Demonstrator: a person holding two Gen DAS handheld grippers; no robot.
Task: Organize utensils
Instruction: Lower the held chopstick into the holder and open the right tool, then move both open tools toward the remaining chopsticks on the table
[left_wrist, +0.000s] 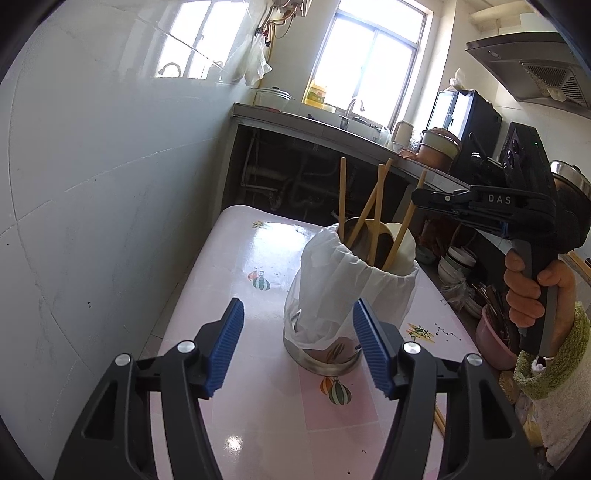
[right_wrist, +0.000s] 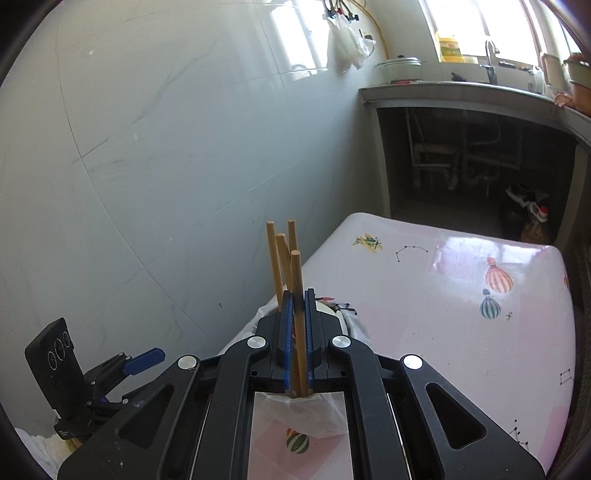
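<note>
A metal utensil holder (left_wrist: 332, 295) lined with a white plastic bag stands on the pink patterned table (left_wrist: 240, 258). Wooden chopsticks (left_wrist: 341, 195) and a white spoon (left_wrist: 402, 251) stick out of it. My left gripper (left_wrist: 298, 306) is open, its blue pads on either side of the holder's lower part. My right gripper (right_wrist: 299, 295) hangs over the holder's mouth, shut on one chopstick (right_wrist: 297, 288) whose lower end reaches into the bag (right_wrist: 306, 413). The left wrist view shows the right gripper (left_wrist: 417, 195) in a hand, on that chopstick (left_wrist: 406, 221).
A tiled wall (left_wrist: 92, 184) runs close along the table's left side. A counter (left_wrist: 295, 118) with a sink stands at the back under the window. Right of the table are stacked bowls (left_wrist: 458, 262) and a pink bowl (left_wrist: 491, 339). Loose chopsticks (left_wrist: 439, 421) lie at the table's right edge.
</note>
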